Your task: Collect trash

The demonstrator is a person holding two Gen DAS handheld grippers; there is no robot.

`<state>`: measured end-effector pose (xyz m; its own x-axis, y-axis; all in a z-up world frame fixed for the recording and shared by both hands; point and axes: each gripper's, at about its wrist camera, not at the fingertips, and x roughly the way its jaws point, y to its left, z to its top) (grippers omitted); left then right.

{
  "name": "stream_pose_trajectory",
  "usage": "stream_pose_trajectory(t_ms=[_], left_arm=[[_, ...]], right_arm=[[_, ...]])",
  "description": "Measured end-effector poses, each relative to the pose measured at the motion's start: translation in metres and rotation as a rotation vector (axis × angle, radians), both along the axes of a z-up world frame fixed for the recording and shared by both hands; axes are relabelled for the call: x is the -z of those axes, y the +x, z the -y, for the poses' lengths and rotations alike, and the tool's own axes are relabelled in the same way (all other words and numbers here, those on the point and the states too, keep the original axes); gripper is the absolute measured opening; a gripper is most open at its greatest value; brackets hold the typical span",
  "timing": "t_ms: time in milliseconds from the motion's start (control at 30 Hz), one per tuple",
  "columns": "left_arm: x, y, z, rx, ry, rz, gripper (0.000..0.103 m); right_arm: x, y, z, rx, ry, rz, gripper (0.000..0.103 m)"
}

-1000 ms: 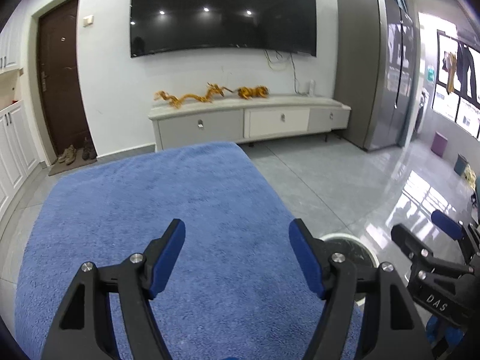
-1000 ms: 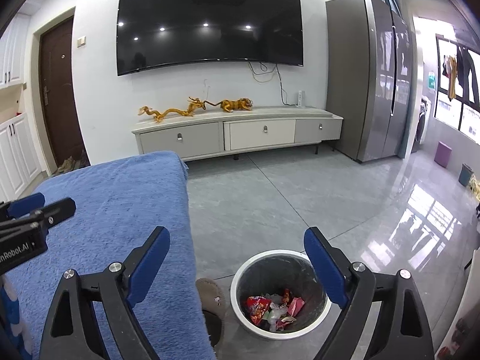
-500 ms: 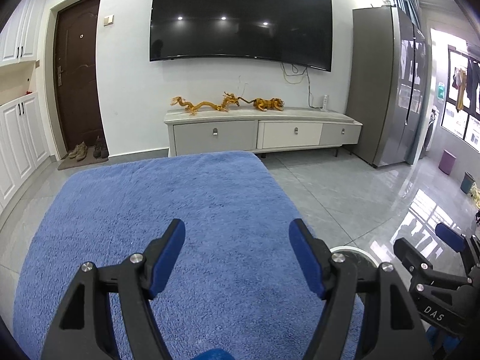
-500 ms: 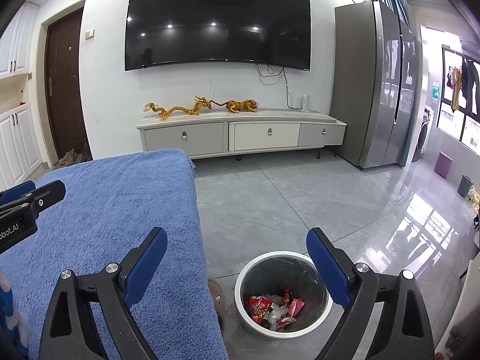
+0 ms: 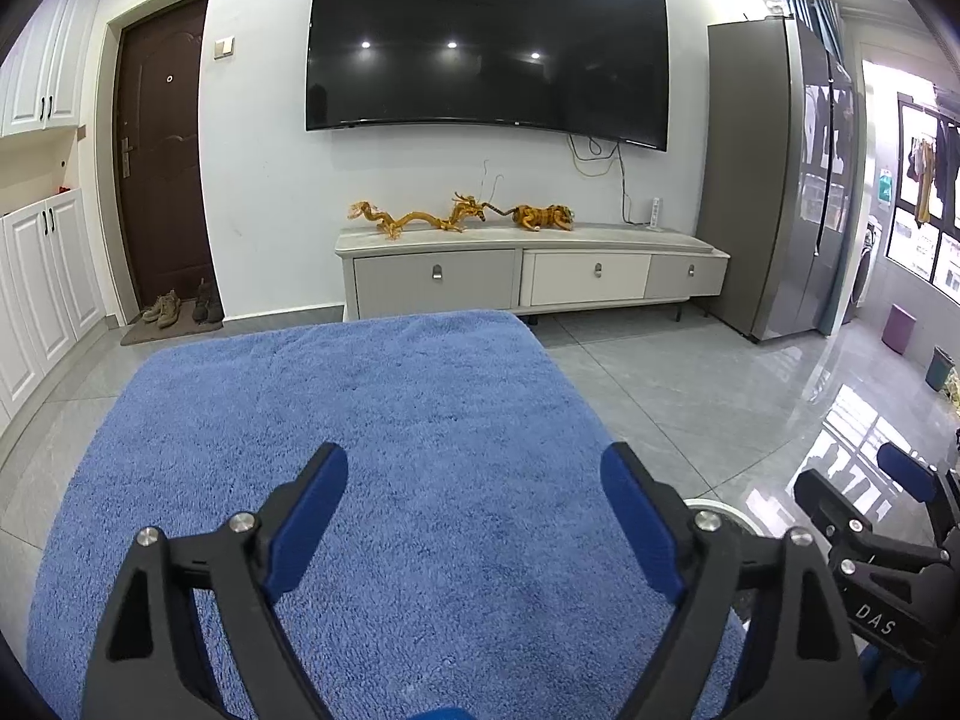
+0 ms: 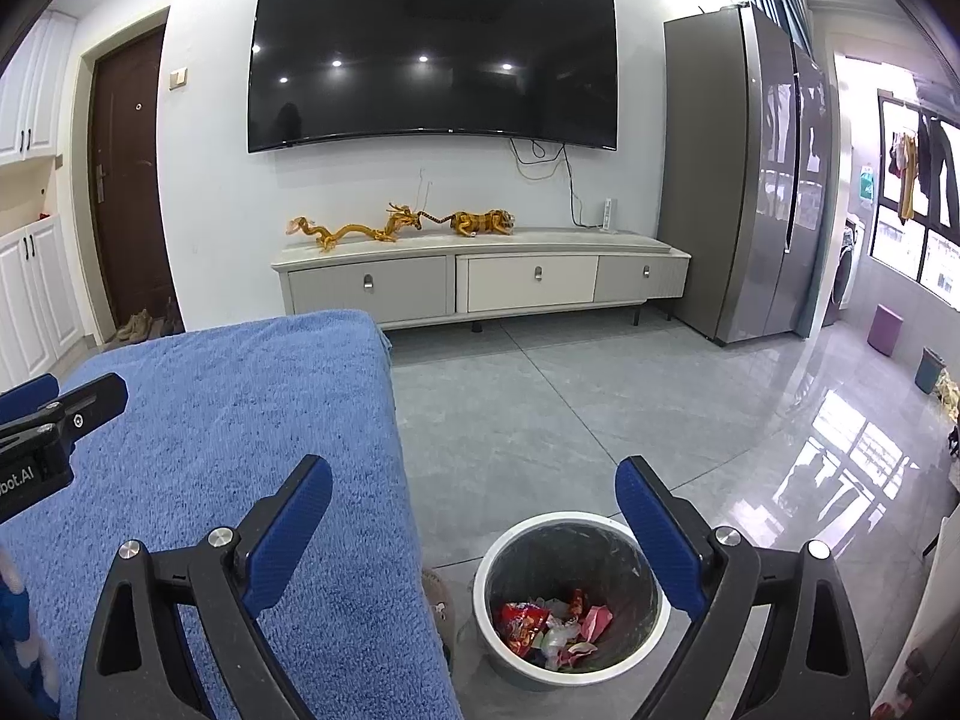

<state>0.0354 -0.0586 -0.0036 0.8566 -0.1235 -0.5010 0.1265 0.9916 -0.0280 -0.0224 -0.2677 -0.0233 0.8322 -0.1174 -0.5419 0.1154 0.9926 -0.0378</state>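
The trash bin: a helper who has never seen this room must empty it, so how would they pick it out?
Start at the table under the blue fleece cover; the trash bin stands on the grey floor tiles beside its near right corner. It is round and open-topped, with a white rim, dark inside, and colourful wrappers at the bottom, unlike the small square bin by the window.

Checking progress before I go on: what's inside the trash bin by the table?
The trash bin holds crumpled wrappers at the bottom: red, pink and pale pieces. The right gripper's finger covers part of its rim and wall.
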Motion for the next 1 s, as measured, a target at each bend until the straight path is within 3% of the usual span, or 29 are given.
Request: stream_pose_trajectory(t_ms=[300,1000], left_arm=[[-0.0037,-0.0032,-0.0015,-0.009,0.001,0.020,0.092],[-0.0064,-0.0077,-0.0069,-0.019,0.001,0.042,0.093]], right_arm=[[-0.0051,-0.0031,-0.0005,-0.001,0.001,0.028,0.097],[-0.0084,-0.0079,-0.0022,-0.005,-0.004,0.054,0.099]])
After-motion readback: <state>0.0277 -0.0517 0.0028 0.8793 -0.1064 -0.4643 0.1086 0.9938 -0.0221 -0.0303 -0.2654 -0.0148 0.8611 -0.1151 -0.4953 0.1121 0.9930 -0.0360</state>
